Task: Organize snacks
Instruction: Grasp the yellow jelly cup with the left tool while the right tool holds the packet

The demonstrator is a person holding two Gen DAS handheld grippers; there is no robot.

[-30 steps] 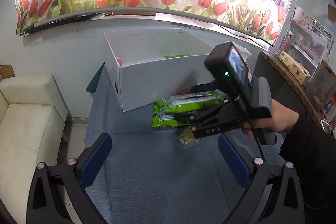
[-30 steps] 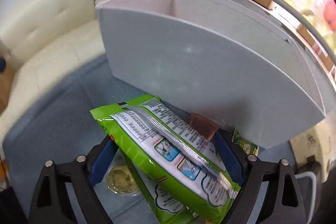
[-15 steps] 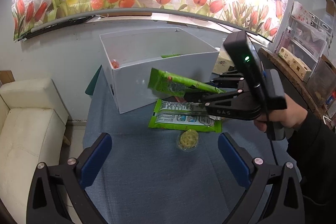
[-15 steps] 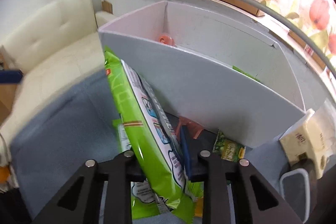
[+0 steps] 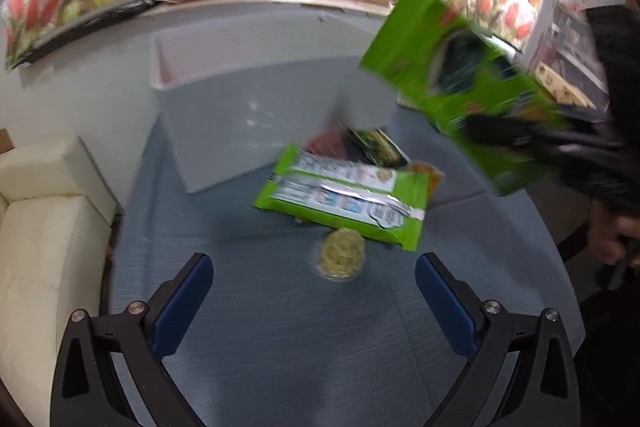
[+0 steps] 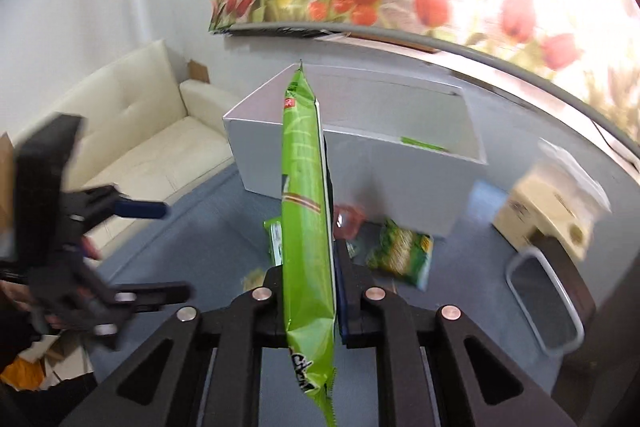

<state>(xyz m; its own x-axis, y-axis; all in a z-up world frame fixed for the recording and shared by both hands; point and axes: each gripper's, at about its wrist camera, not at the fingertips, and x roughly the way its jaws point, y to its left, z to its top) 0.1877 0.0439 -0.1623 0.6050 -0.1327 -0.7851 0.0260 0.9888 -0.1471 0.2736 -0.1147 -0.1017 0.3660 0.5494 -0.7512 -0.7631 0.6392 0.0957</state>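
Observation:
My right gripper (image 6: 310, 291) is shut on a green snack bag (image 6: 306, 223) and holds it edge-up in the air, well above the table. The bag also shows in the left wrist view (image 5: 460, 83), raised at the right. A white open box (image 5: 256, 115) stands at the back of the blue table (image 5: 280, 339); it also shows in the right wrist view (image 6: 400, 163). A second green bag (image 5: 344, 197) lies flat in front of the box. A small round wrapped snack (image 5: 340, 259) lies just ahead of my left gripper (image 5: 314, 291), which is open and empty.
A red packet (image 5: 326, 143), a small dark green packet (image 5: 378, 147) and an orange packet (image 5: 430, 173) lie by the box. A cream sofa (image 5: 44, 227) stands left of the table. A tissue box (image 6: 548, 211) and a wire basket (image 6: 540, 303) sit at the right.
My right gripper has lifted the green bag up and to the right, away from the table. The left gripper has moved closer to the round snack, still open.

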